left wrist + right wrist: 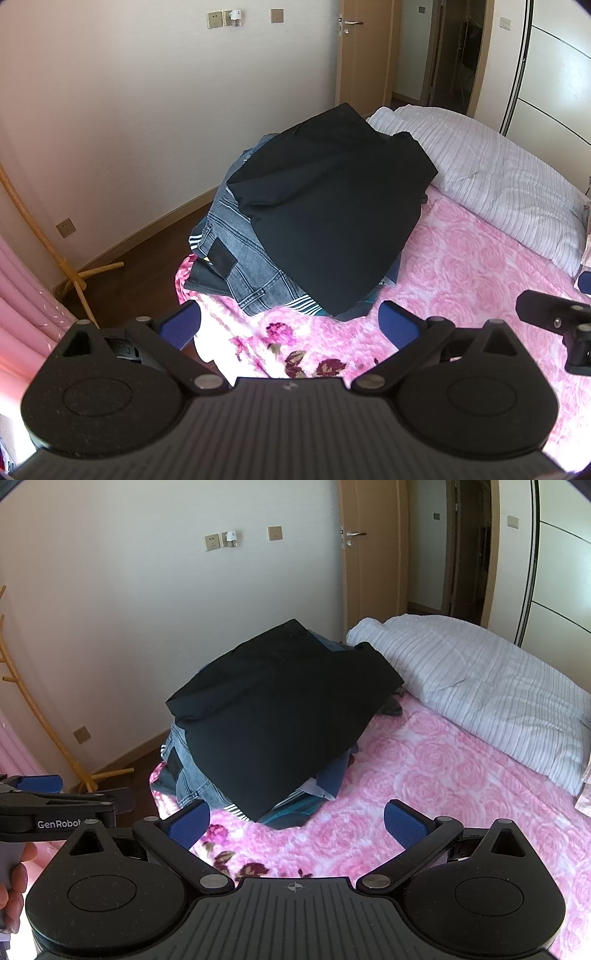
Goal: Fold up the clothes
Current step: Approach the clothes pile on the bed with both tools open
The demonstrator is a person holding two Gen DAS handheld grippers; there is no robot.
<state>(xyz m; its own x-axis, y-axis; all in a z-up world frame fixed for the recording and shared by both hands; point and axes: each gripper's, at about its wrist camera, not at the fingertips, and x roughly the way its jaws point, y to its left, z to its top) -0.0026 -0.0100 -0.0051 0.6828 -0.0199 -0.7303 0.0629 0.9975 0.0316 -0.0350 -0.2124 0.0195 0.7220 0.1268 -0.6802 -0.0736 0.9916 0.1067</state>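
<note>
A folded black garment (325, 210) (273, 716) tops a pile of clothes at the bed's left corner. Grey jeans (243, 254) (184, 771) and a striped piece (303, 306) stick out from under it. My left gripper (291, 326) is open, empty, and hovers over the pink bedspread just short of the pile. My right gripper (297, 825) is open too, empty, in front of the pile. Each view catches the other gripper at its edge: the right one (554, 325) and the left one (55, 805), held by a hand (14, 886).
A pink rose-patterned bedspread (443, 775) covers the bed. A white striped quilt (498, 184) (480, 694) lies rolled along the far right side. A wooden coat stand (70, 266) rises from the floor at left. A wooden door (373, 554) is behind the bed.
</note>
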